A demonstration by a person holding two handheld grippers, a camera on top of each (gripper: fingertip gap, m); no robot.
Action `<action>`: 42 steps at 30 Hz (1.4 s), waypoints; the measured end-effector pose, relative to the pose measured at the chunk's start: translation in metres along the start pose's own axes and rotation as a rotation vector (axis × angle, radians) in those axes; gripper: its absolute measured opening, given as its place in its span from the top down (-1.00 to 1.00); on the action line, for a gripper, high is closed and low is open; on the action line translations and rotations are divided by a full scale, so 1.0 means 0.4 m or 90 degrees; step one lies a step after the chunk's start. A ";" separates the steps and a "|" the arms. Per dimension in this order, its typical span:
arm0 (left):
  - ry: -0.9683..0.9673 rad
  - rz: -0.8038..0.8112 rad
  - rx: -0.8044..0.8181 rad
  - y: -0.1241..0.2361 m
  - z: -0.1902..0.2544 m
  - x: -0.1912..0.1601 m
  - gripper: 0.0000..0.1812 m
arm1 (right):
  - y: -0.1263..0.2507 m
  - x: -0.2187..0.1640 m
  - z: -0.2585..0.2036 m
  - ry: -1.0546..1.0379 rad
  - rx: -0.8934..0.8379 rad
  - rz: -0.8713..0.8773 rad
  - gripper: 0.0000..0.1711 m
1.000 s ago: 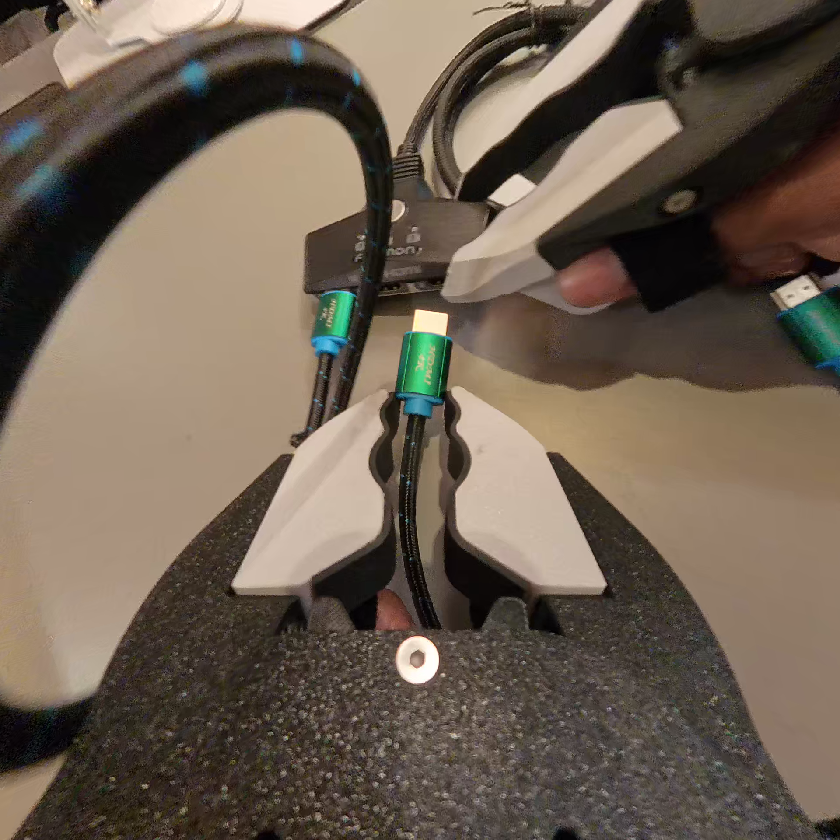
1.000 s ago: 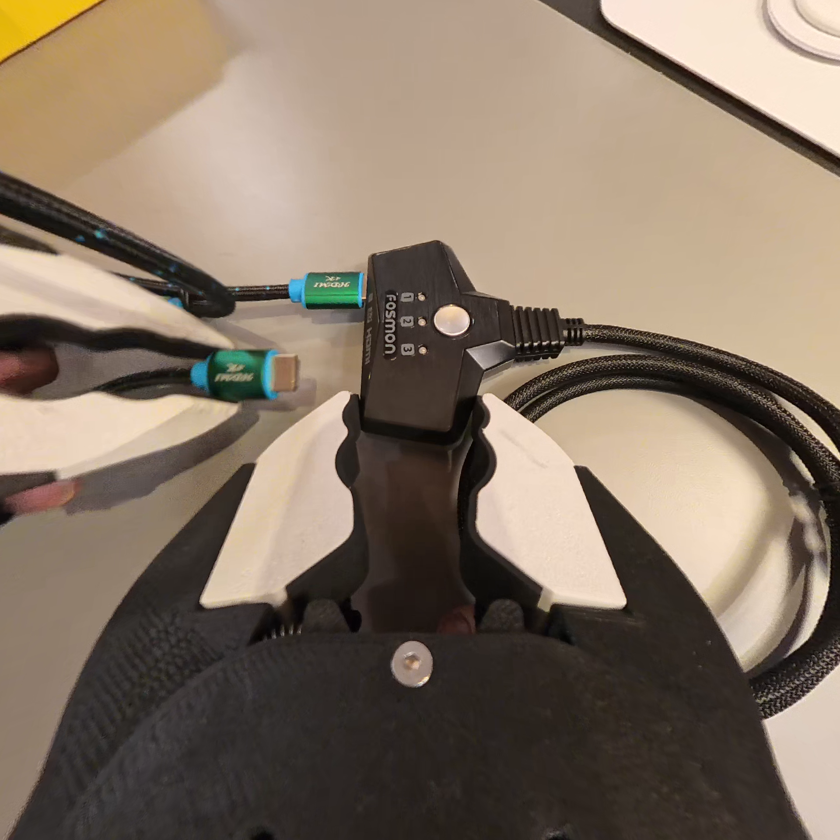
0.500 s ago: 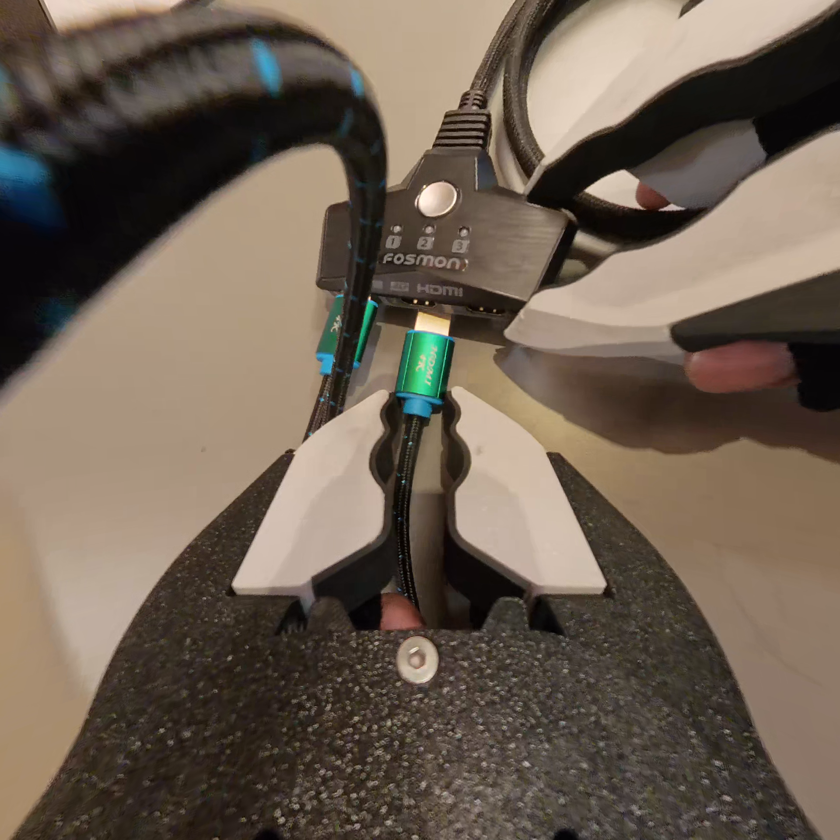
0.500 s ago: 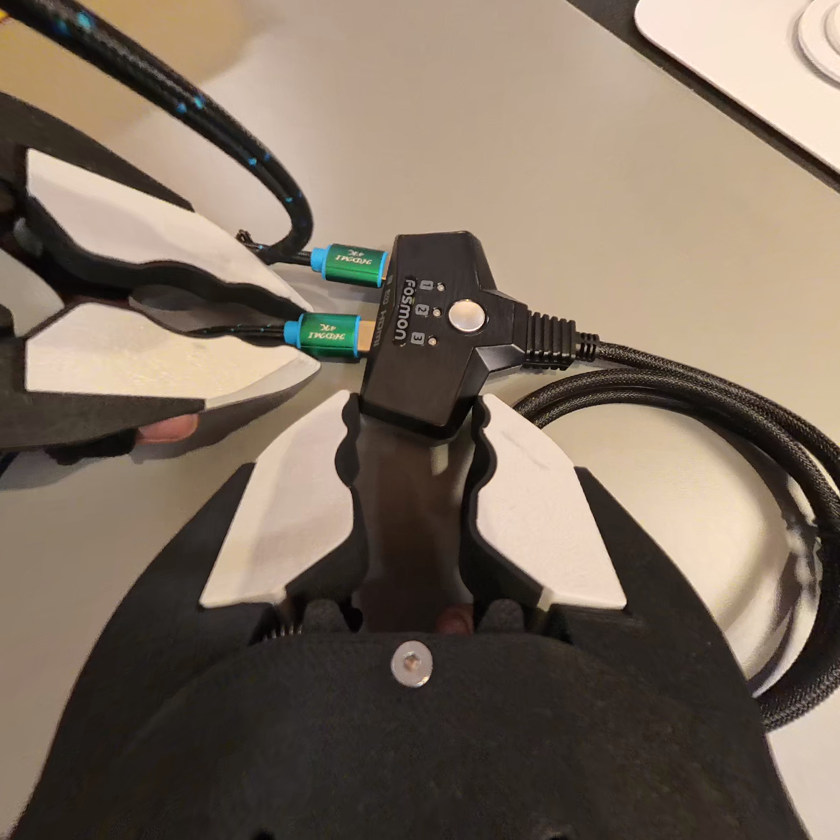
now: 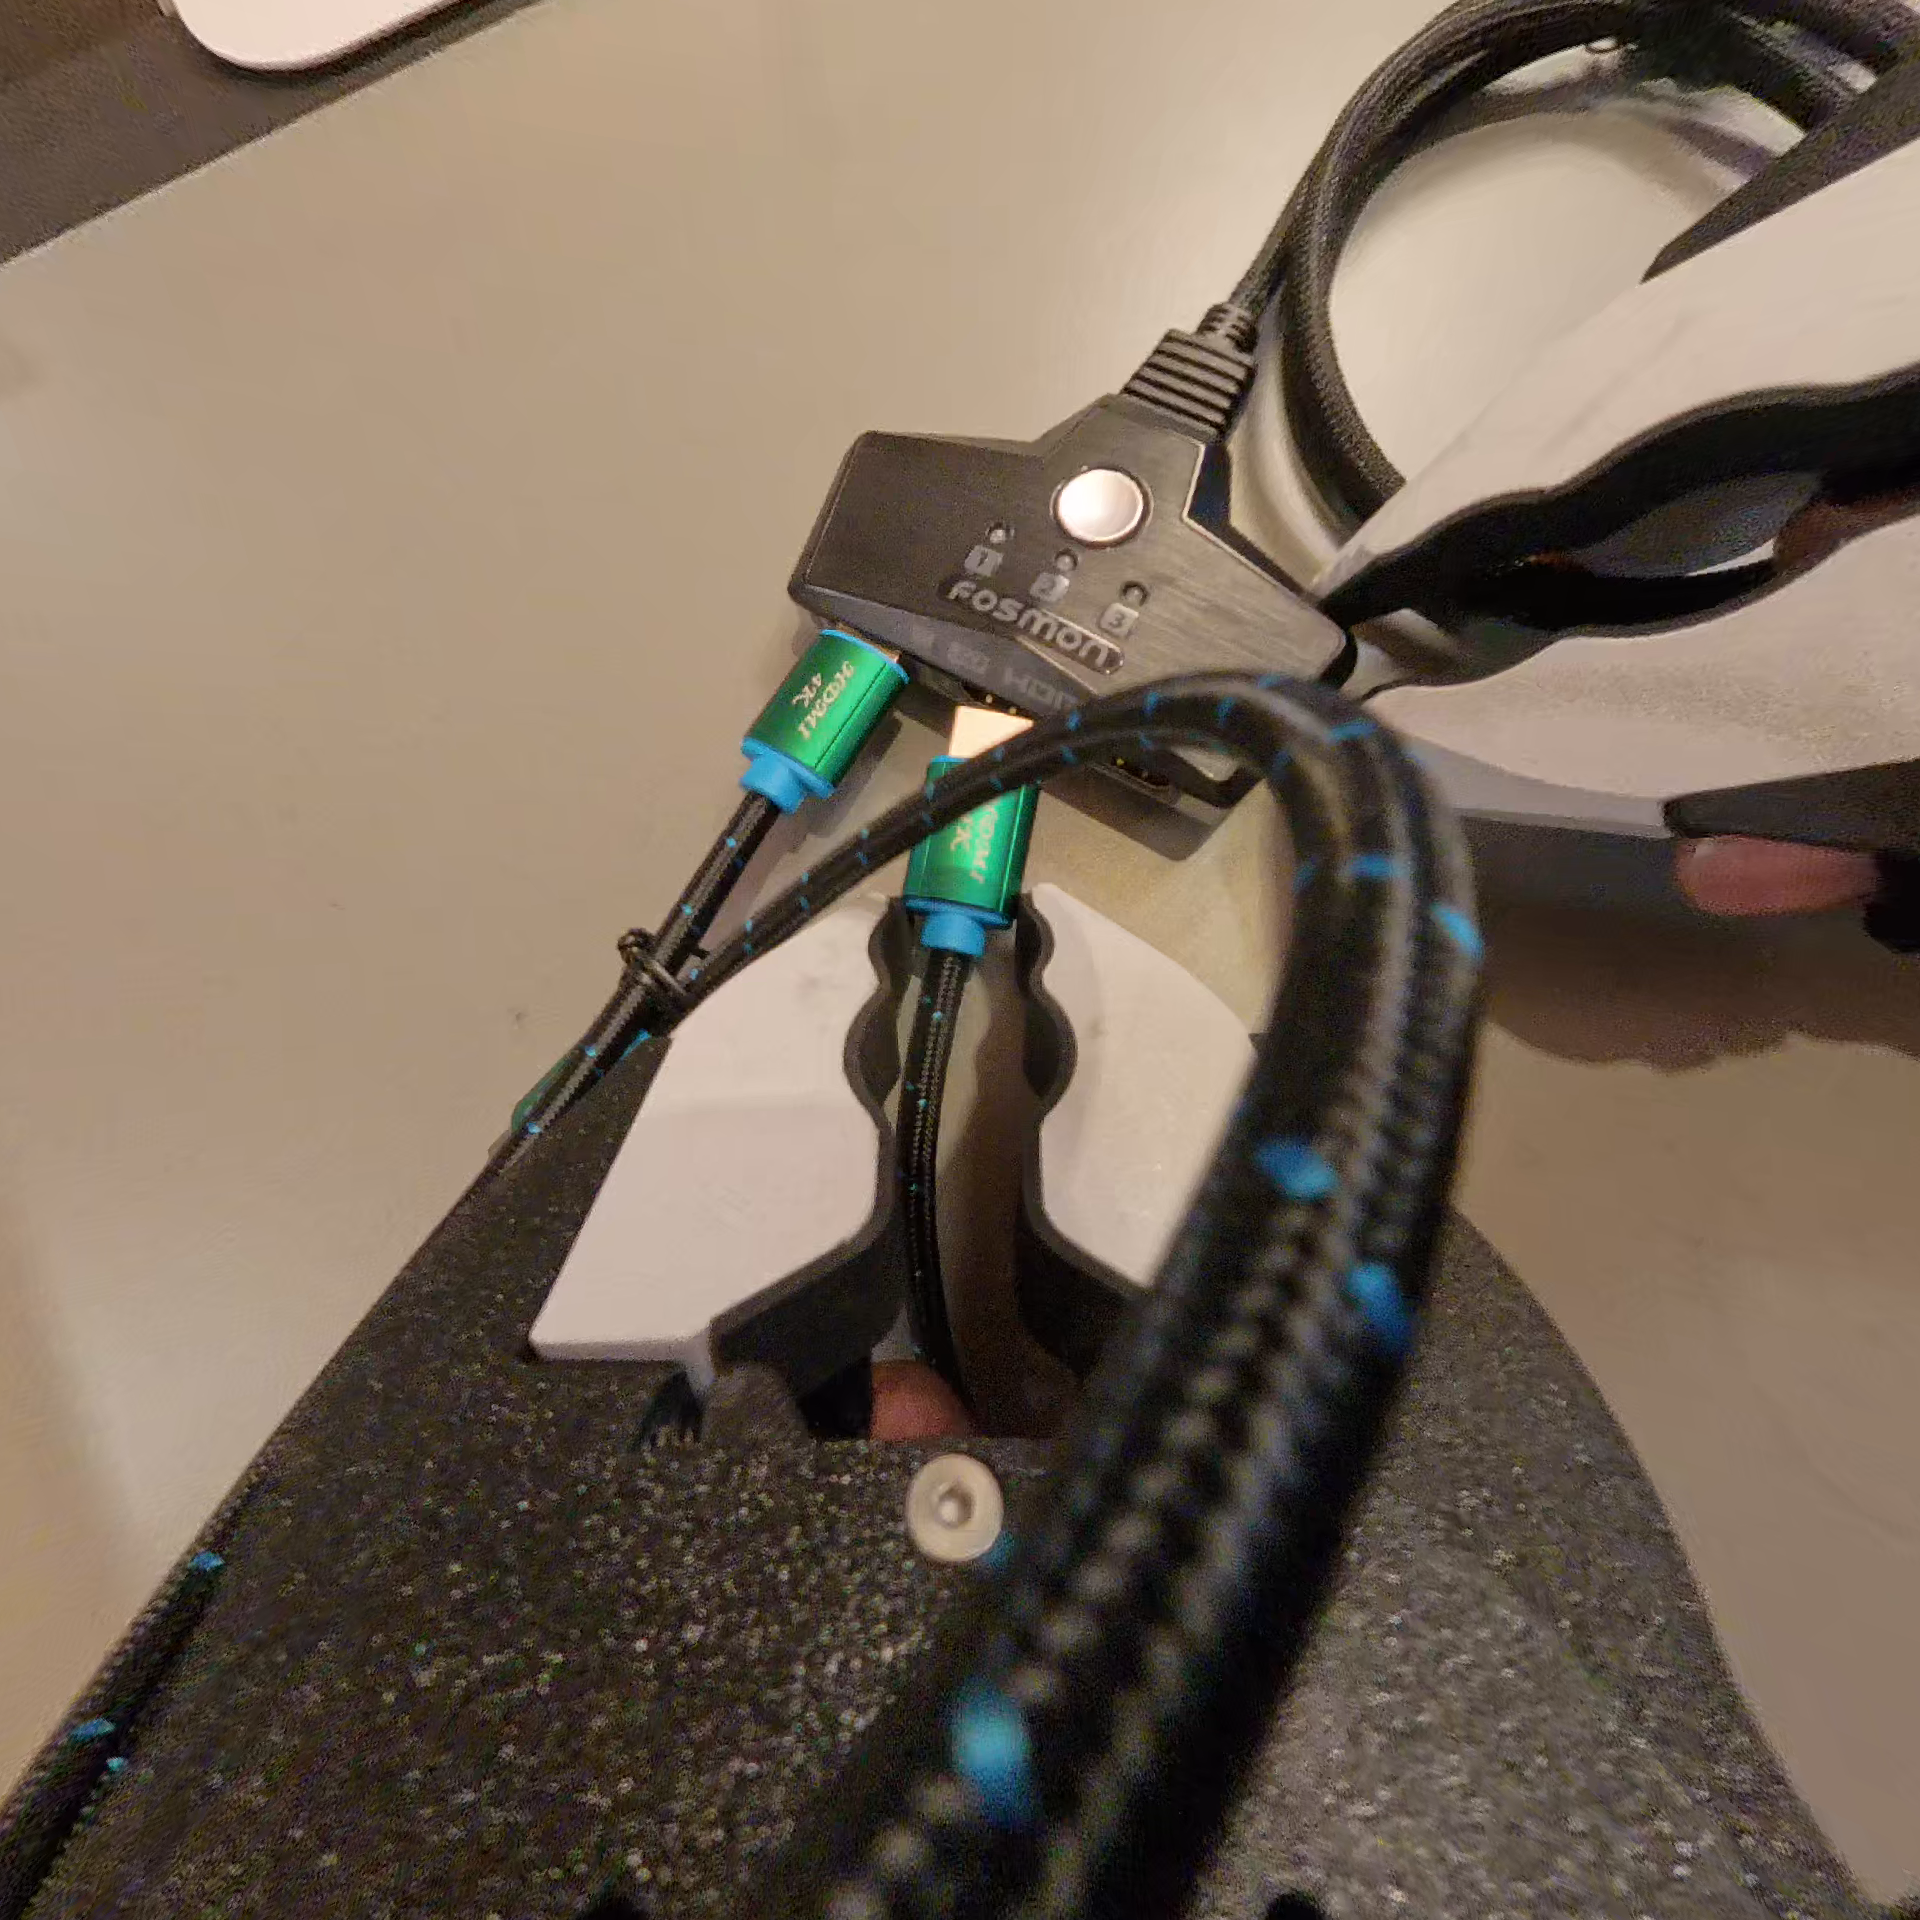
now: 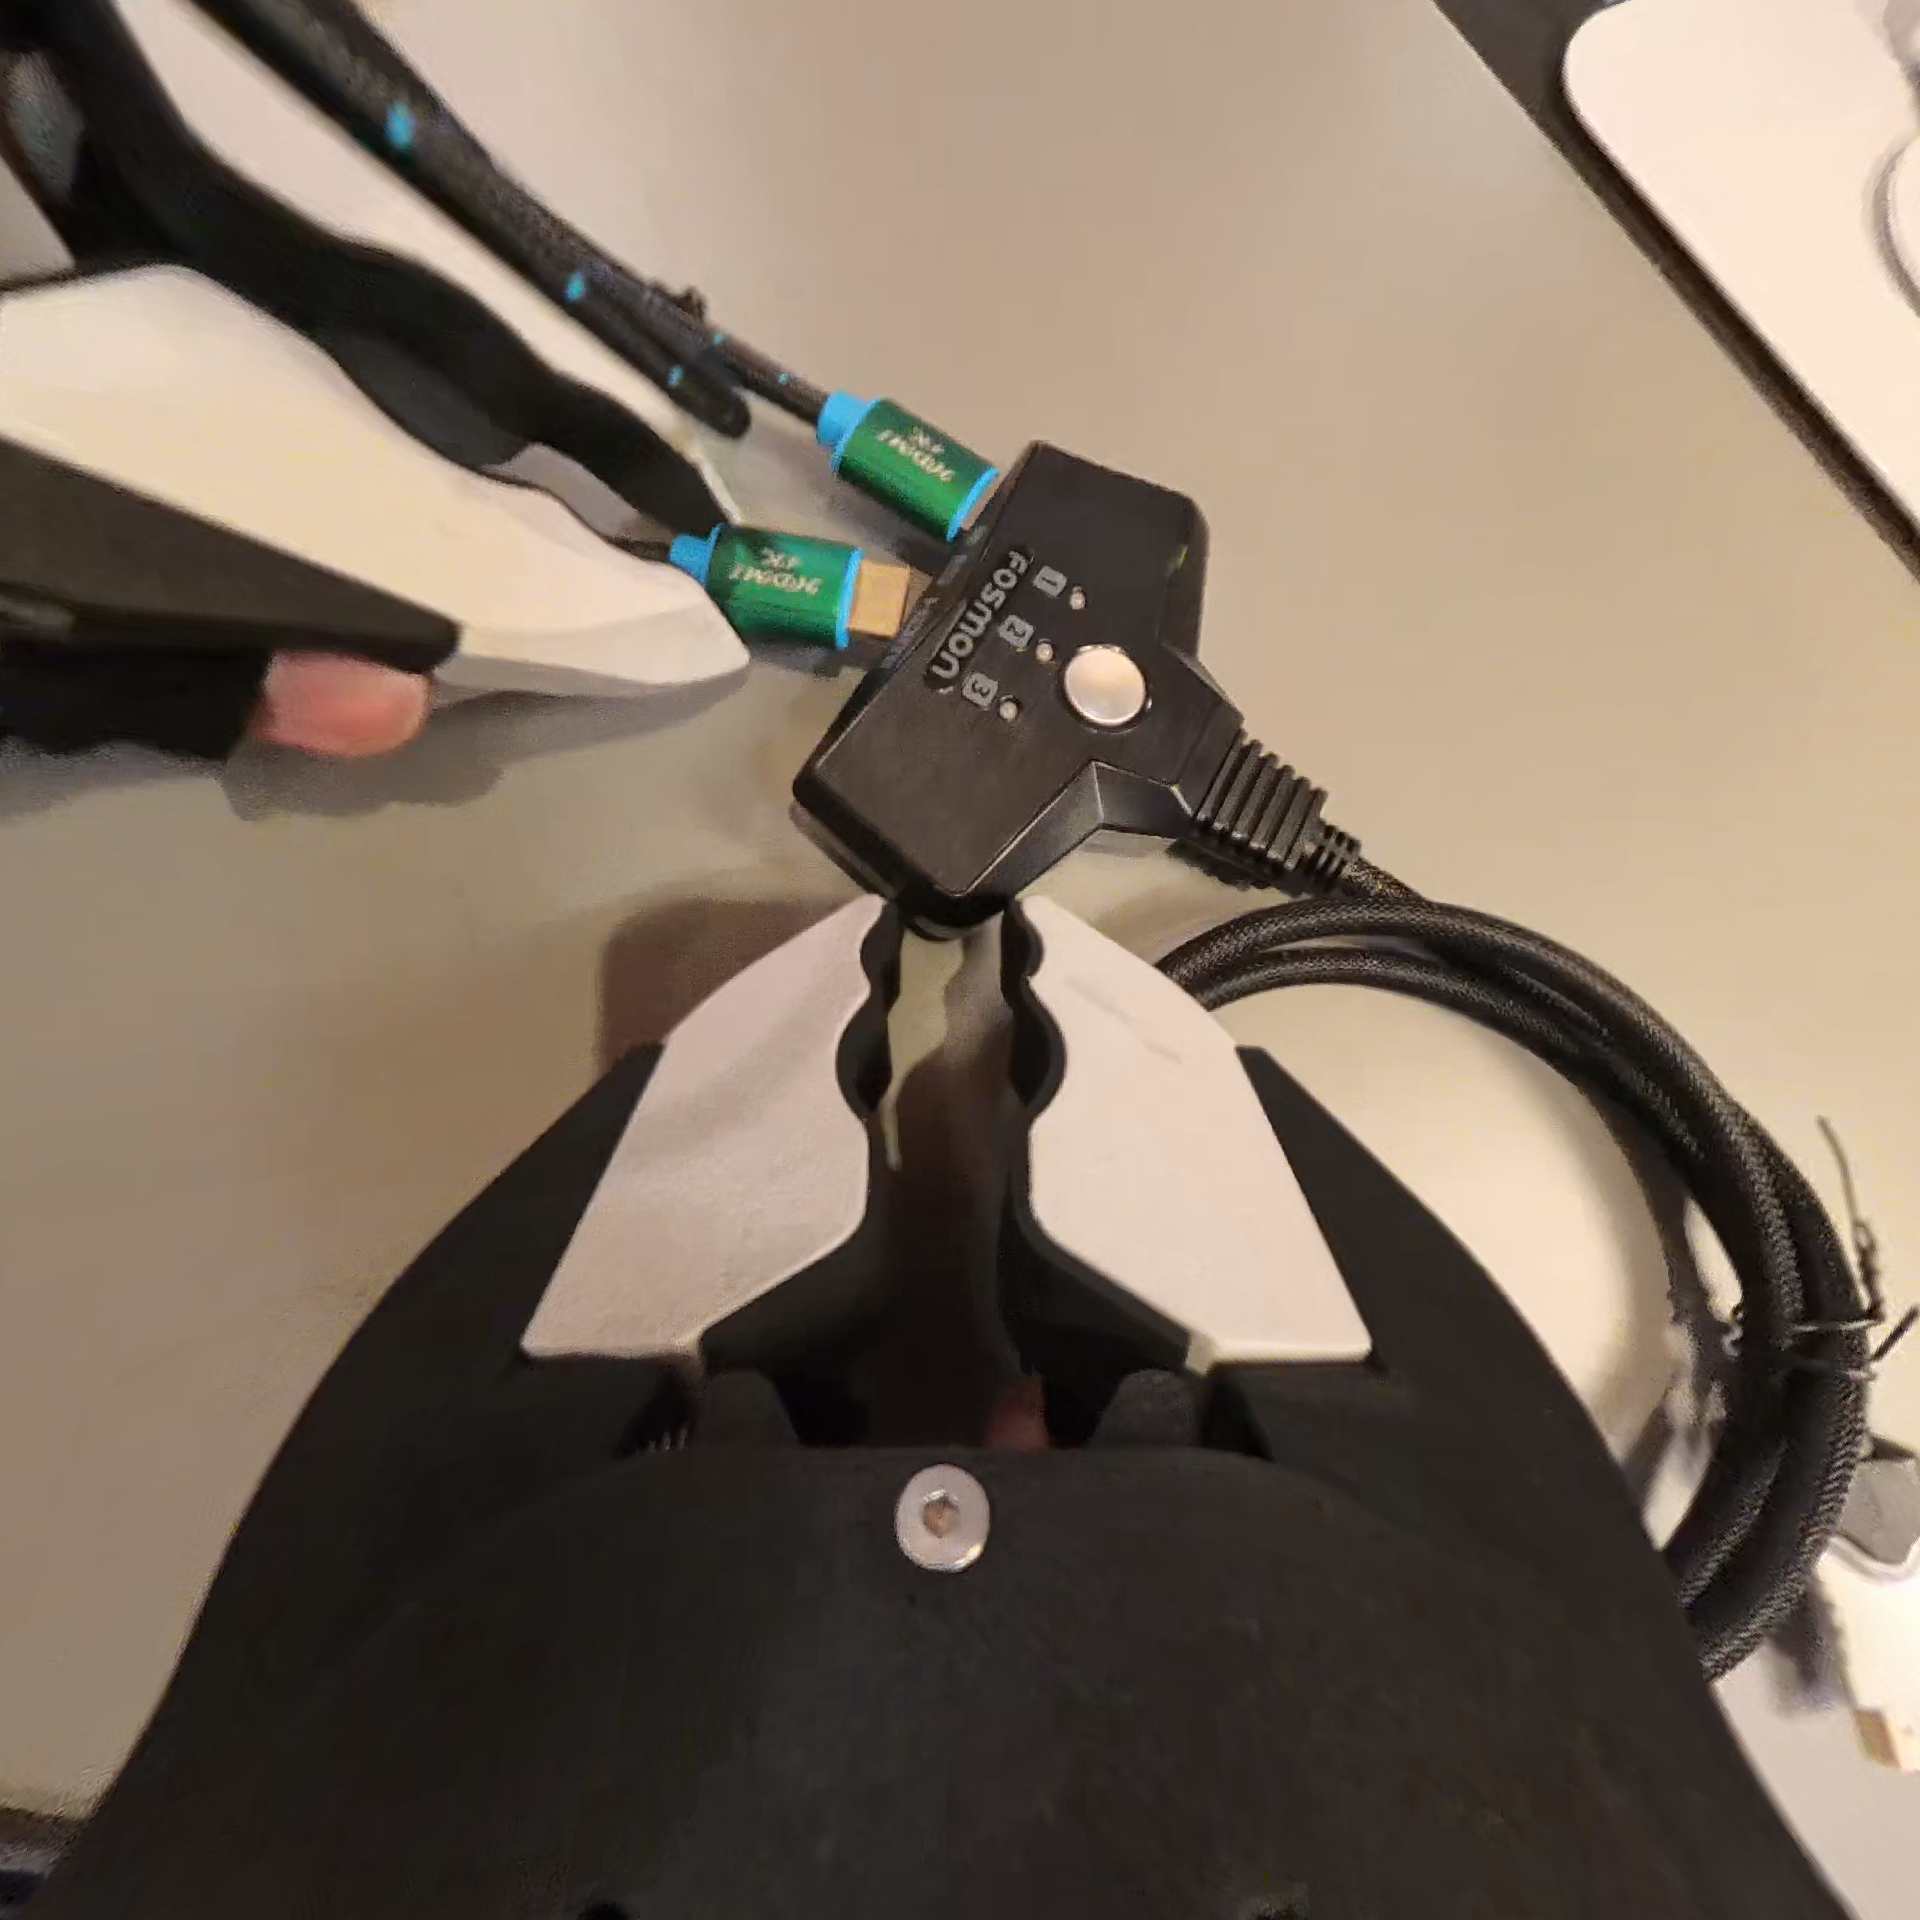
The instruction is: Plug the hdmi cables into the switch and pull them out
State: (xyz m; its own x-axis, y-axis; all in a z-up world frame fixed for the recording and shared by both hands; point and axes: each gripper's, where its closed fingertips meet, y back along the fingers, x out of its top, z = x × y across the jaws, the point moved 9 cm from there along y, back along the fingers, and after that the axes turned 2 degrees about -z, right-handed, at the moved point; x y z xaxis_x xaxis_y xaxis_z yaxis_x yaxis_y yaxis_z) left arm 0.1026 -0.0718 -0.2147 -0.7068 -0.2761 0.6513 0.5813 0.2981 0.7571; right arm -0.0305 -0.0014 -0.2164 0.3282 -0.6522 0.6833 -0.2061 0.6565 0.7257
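The black HDMI switch [image 6: 1039,665] lies on the beige table, turned at an angle. My right gripper [image 6: 943,920] is shut on its near corner. One green HDMI plug [image 6: 906,474] sits in the first port. My left gripper [image 5: 956,920] is shut on the braided cable just behind a second green plug [image 5: 971,831]. That plug's gold tip [image 6: 881,605] is at the mouth of the middle port, with most of the gold still showing. In the left wrist view the switch [image 5: 1070,582] is ahead, with the right gripper [image 5: 1340,649] on its right corner.
A thick black-and-blue cable loop [image 5: 1351,1039] hangs across the left wrist view. The switch's own black cable [image 6: 1621,1091] is coiled at the right, ending near a white connector [image 6: 1870,1683]. A white flat device [image 6: 1766,208] lies at the table's far edge. Across from one pair of fingers to the other is roughly 7 centimeters.
The switch has turned and the right gripper now holds only its corner. The second plug has tilted at the middle port, more gold showing. The cable loop swung from left to right.
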 end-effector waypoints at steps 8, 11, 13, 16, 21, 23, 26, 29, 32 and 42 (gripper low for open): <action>-0.049 -0.004 -0.088 0.006 0.006 -0.021 0.80 | 0.006 0.000 -0.001 0.035 0.011 -0.013 0.76; -0.089 0.010 -0.152 0.016 0.014 -0.034 0.78 | 0.024 0.007 -0.004 0.075 0.055 0.022 0.67; -0.097 0.025 -0.200 0.026 0.013 -0.042 0.73 | 0.038 0.013 -0.012 0.123 0.079 0.063 0.64; -0.092 0.061 -0.261 0.046 0.008 -0.045 0.76 | 0.047 0.011 -0.032 0.207 0.093 0.097 0.59; -0.111 0.087 -0.298 0.063 0.013 -0.051 0.81 | 0.061 0.007 -0.072 0.333 0.082 0.168 0.56; -0.118 0.086 -0.302 0.064 0.018 -0.053 0.79 | 0.063 0.005 -0.086 0.374 0.069 0.192 0.54; -0.118 0.090 -0.324 0.067 0.027 -0.052 0.78 | 0.060 -0.002 -0.104 0.427 0.043 0.200 0.55; -0.124 0.098 -0.344 0.070 0.036 -0.051 0.78 | 0.054 -0.007 -0.115 0.464 0.011 0.195 0.68; -0.135 0.106 -0.341 0.073 0.041 -0.051 0.78 | 0.054 -0.011 -0.116 0.471 0.011 0.198 0.76; -0.335 0.237 -0.250 0.138 0.049 -0.089 0.55 | 0.072 -0.018 -0.095 0.425 0.073 0.217 0.79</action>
State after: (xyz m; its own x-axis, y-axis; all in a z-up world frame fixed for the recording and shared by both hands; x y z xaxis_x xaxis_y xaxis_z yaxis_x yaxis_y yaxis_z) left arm 0.1519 -0.0278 -0.1970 -0.4773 0.2811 0.8326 0.8510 -0.0884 0.5177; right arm -0.0037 0.0367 -0.2035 0.7100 -0.0289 0.7036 -0.4786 0.7131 0.5123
